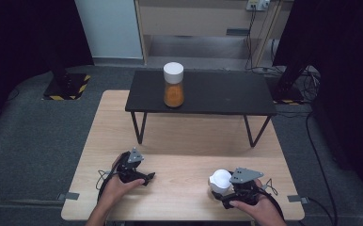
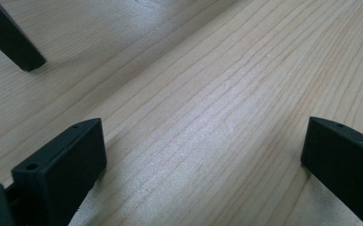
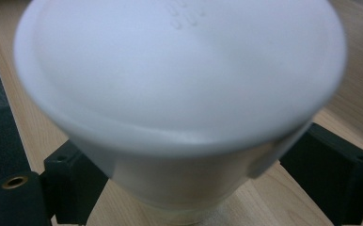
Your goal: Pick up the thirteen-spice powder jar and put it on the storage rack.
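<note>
**Wooden table, two jars, one held**

Clamped between right gripper (image 1: 223, 192) jaws near table (image 1: 179, 136) front edge: white-lidded jar (image 1: 220, 181), contents hidden by blurred lid. Spread wide over bare wood: left gripper (image 1: 147, 178). Upright on black shelf (image 1: 217, 94): orange-filled jar (image 1: 173, 85).

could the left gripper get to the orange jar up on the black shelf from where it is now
Probably yes. The left gripper is open and holds nothing, low over the wooden table near its front edge. The orange jar stands upright, alone, near the front of the black shelf, with nothing between. It is a long forward stretch, though.
</note>
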Tool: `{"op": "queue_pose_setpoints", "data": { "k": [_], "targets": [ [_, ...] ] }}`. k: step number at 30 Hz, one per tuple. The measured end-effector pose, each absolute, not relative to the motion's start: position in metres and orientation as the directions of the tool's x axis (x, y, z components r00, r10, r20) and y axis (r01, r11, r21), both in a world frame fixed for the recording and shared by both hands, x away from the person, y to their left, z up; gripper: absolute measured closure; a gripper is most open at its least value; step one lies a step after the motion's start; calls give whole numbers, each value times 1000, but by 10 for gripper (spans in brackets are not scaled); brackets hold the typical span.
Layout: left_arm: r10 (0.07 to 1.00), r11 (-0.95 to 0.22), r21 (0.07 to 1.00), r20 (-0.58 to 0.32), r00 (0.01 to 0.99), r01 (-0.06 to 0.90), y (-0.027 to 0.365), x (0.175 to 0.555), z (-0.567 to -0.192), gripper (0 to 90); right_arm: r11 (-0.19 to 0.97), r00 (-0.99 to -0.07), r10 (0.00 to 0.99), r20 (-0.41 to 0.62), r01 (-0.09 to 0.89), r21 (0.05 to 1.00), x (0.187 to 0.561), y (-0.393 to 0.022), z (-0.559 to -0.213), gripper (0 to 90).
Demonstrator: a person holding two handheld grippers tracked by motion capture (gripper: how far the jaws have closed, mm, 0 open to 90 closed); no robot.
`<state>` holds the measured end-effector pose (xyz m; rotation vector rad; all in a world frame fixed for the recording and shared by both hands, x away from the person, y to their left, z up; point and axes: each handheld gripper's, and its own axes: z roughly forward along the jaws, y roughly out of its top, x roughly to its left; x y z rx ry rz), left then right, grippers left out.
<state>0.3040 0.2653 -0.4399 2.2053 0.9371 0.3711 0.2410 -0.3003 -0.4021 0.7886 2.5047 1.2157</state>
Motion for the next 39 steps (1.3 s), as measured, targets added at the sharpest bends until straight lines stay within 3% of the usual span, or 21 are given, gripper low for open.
{"op": "queue_pose_setpoints", "data": {
  "k": [22, 39],
  "targets": [
    [717, -492, 701, -10, 697, 516, 265, 304, -440, 0, 510, -847, 530, 36, 353, 784, 246, -299, -404, 303],
    [717, -492, 701, -10, 697, 516, 265, 304, -440, 0, 526, -848, 530, 9, 337, 781, 243, -296, -402, 315]
  ]
}}
